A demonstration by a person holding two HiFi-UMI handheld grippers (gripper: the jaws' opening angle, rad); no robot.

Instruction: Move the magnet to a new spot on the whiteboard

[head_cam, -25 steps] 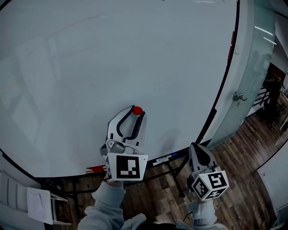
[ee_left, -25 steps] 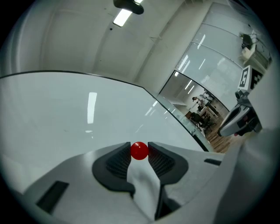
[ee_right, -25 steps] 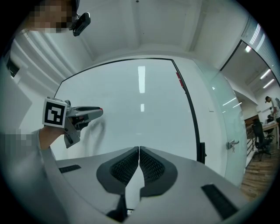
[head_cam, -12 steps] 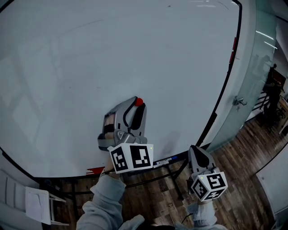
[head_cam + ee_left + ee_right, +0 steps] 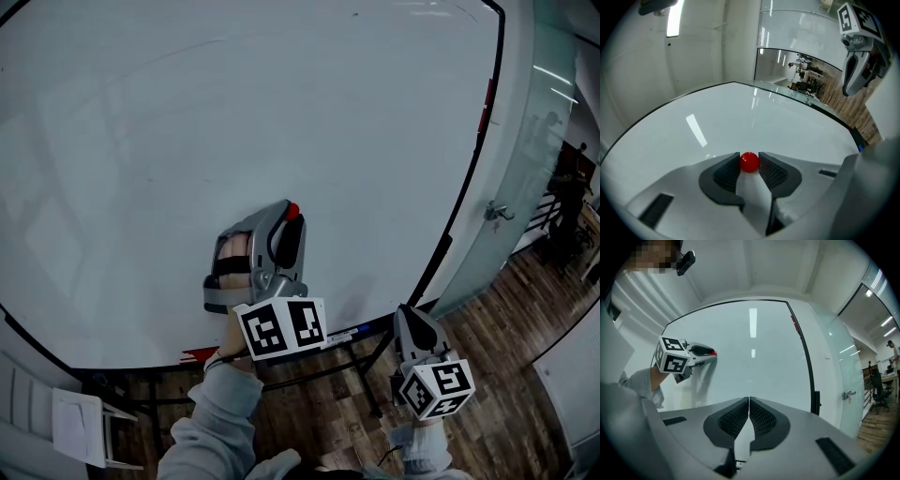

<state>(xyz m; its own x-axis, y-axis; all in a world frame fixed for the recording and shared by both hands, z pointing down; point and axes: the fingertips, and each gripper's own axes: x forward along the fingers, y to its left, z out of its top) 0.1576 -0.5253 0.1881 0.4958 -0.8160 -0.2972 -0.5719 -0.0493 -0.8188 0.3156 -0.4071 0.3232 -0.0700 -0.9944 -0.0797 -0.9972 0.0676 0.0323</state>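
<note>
Left gripper [image 5: 291, 217] is pressed to the whiteboard [image 5: 281, 112], jaws narrowed and clamped on the small red magnet [image 5: 749, 162], which sits low on the board, right of centre. Right gripper [image 5: 749, 402] hangs level below the board's lower right edge, jaws together, nothing between them. Each gripper's cube [image 5: 281, 328] carries black-and-white square codes. A marker [image 5: 343, 331] lies on the ledge, its label too small to read.

Large glossy white whiteboard [image 5: 309, 103], thin black frame, upright above a dark wood-plank floor [image 5: 506, 375]. Small round red magnet [image 5: 292, 211] sits on its face, lower middle. On the bottom ledge: blue-capped marker [image 5: 342, 332] and a red item [image 5: 199, 354], type unclear.
</note>
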